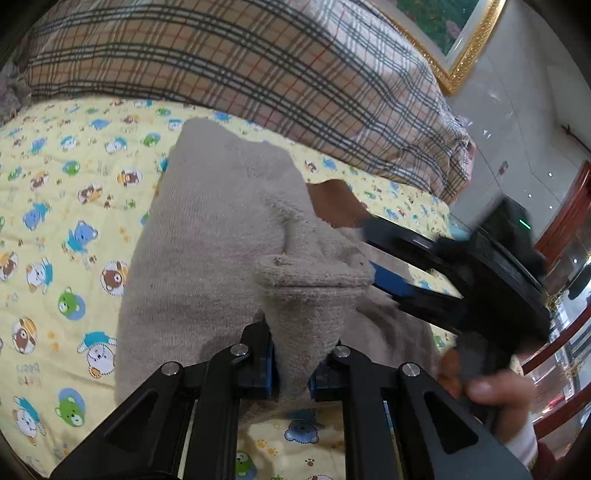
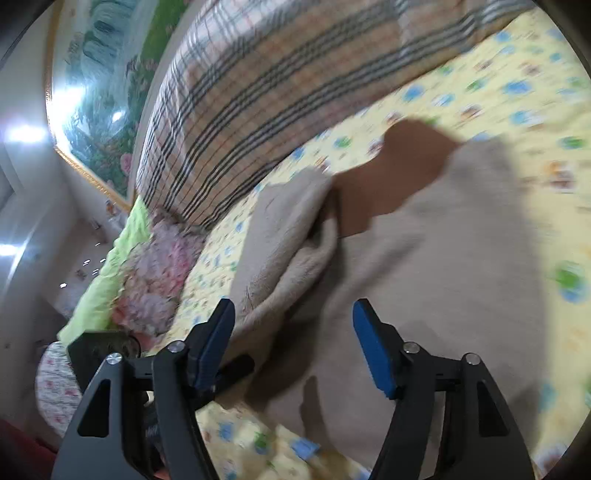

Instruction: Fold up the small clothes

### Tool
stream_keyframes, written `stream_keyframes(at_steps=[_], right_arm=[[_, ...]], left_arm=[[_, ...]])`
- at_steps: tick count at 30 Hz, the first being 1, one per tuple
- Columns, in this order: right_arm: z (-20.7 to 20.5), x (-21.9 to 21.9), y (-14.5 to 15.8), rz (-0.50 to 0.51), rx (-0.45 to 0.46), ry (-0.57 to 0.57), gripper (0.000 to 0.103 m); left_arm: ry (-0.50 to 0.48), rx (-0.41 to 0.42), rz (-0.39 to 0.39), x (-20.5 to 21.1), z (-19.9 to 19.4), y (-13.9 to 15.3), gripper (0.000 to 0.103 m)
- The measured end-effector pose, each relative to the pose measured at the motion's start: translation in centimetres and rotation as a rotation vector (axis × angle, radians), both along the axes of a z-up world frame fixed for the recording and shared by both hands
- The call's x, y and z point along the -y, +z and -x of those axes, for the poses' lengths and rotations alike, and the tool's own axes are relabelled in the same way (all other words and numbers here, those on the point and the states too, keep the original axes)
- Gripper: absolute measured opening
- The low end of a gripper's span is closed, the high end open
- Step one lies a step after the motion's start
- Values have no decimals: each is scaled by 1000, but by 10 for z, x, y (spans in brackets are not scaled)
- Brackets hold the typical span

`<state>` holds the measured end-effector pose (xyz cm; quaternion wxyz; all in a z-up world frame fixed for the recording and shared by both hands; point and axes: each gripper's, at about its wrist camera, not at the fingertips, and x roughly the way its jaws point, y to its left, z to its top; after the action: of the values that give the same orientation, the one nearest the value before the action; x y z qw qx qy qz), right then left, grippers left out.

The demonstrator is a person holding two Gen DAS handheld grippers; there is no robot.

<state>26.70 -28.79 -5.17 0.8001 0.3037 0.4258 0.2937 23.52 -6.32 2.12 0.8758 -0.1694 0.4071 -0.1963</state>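
Observation:
A small beige knitted garment (image 1: 207,236) with a brown patch (image 1: 332,206) lies on the yellow bear-print sheet (image 1: 55,221). My left gripper (image 1: 291,363) is shut on a bunched fold of the beige garment and lifts its cuff-like end (image 1: 314,273). My right gripper (image 2: 293,339) is open just over the garment (image 2: 443,258), a rolled fold (image 2: 291,236) lying ahead of its left finger; the view is motion-blurred. The right gripper also shows in the left wrist view (image 1: 384,254), beside the lifted fold near the brown patch (image 2: 391,173).
A plaid quilt (image 1: 258,62) is piled along the far side of the bed. A green and pink floral blanket (image 2: 147,266) lies at the bed's end. A gold-framed picture (image 1: 458,33) hangs on the wall. The bed edge (image 1: 448,218) drops off at right.

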Motion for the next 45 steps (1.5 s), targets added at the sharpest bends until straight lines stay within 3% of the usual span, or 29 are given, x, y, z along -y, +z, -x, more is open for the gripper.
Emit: stream_keyframes(at_steps=[4, 7, 8, 9, 11, 12, 17, 21, 26, 30, 37, 39, 41, 45], right_arm=[[-41, -35, -19, 0, -102, 77, 71], [-55, -49, -21, 19, -101, 77, 70], [-58, -51, -19, 26, -89, 76, 59], [-61, -52, -17, 36, -83, 79, 40], [-65, -52, -10, 63, -75, 85, 25], [-66, -48, -3, 63, -58, 93, 19], [-58, -4, 42, 67, 69, 76, 14], [-46, 38, 55, 191, 117, 23, 14], [-39, 80, 14, 284, 22, -49, 14], [-36, 97, -15, 279, -37, -76, 14], [-38, 83, -11, 371, -5, -70, 15], [-35, 87, -11, 366, -23, -90, 28], [-27, 95, -6, 362, -30, -132, 34], [7, 108, 11, 352, 2, -195, 43]], left_arm=[[-7, 0, -9, 0, 1, 3, 11], [-17, 17, -48, 4, 6, 6, 11], [-19, 28, -69, 6, 8, 7, 11], [-22, 40, -88, 10, 10, 10, 11], [-30, 53, -104, 16, 11, 16, 11], [-36, 59, -101, 20, 12, 20, 11], [-105, 112, -84, 61, 14, 39, 12], [-176, 143, -120, 109, 18, 37, 12], [-258, 80, -182, 150, 17, 2, 12], [-260, 63, -209, 157, 20, -14, 13], [-283, 42, -200, 152, 18, -9, 22], [-294, 35, -195, 147, 21, -5, 33], [-295, 25, -187, 137, 27, -2, 38], [-283, 22, -170, 109, 45, 5, 41]])
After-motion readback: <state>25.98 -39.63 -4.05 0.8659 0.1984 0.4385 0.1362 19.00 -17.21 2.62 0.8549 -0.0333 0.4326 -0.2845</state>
